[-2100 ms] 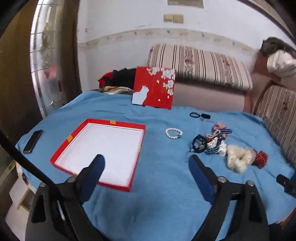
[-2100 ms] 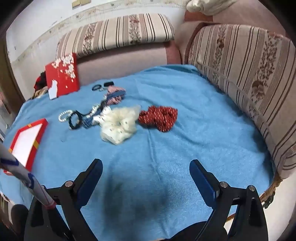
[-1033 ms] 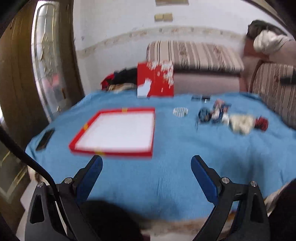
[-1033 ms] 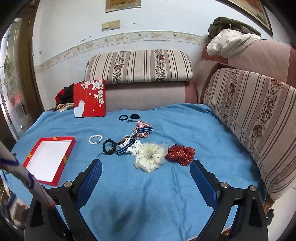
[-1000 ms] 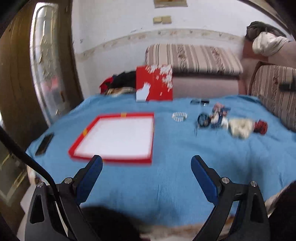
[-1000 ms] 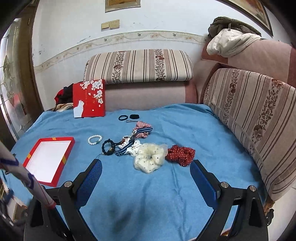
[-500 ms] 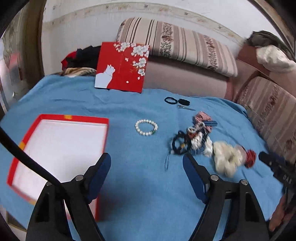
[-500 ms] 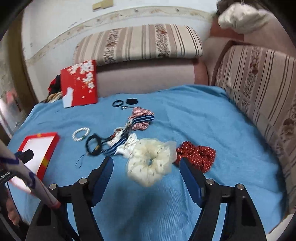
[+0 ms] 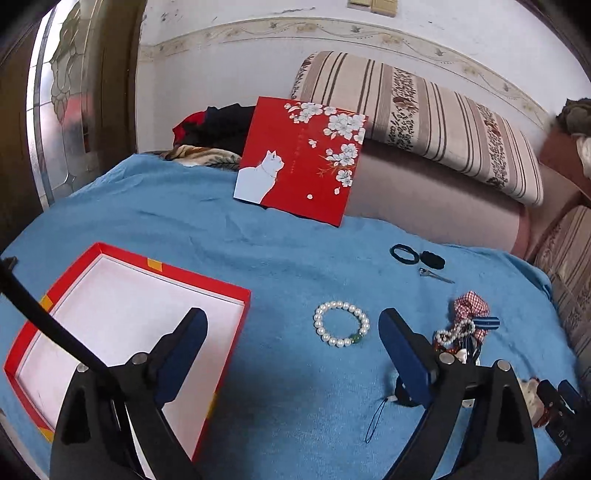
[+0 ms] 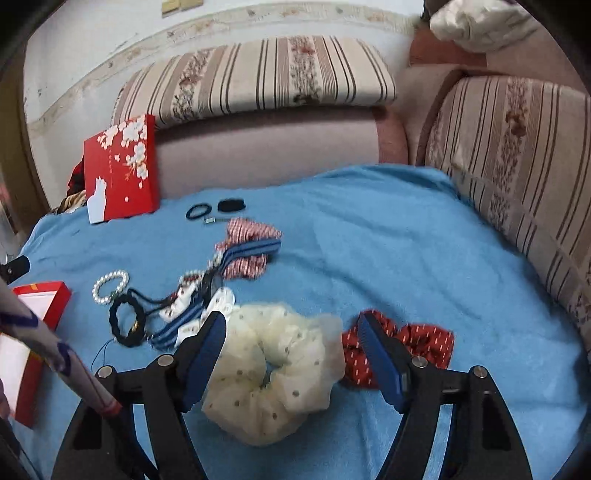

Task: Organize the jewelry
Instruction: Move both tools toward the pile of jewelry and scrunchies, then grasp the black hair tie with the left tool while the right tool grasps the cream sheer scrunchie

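- Right gripper (image 10: 291, 354): jaws apart, straddling the cream scrunchie (image 10: 277, 369) without pressing it.
- Red scrunchie (image 10: 417, 343) at 3 o'clock of the cream one.
- Pearl bracelet (image 10: 109, 286) at 10 o'clock.

A home living room, by the look from where I work. Striped floral sofa cushions (image 10: 258, 74) wrap the corner; a blue towel-like cloth (image 9: 295, 236) covers the surface before me. Wallpaper border (image 9: 332, 31) on a scuffed white wall, patterned glass door (image 9: 55, 92), heaped clothes (image 9: 214, 125).
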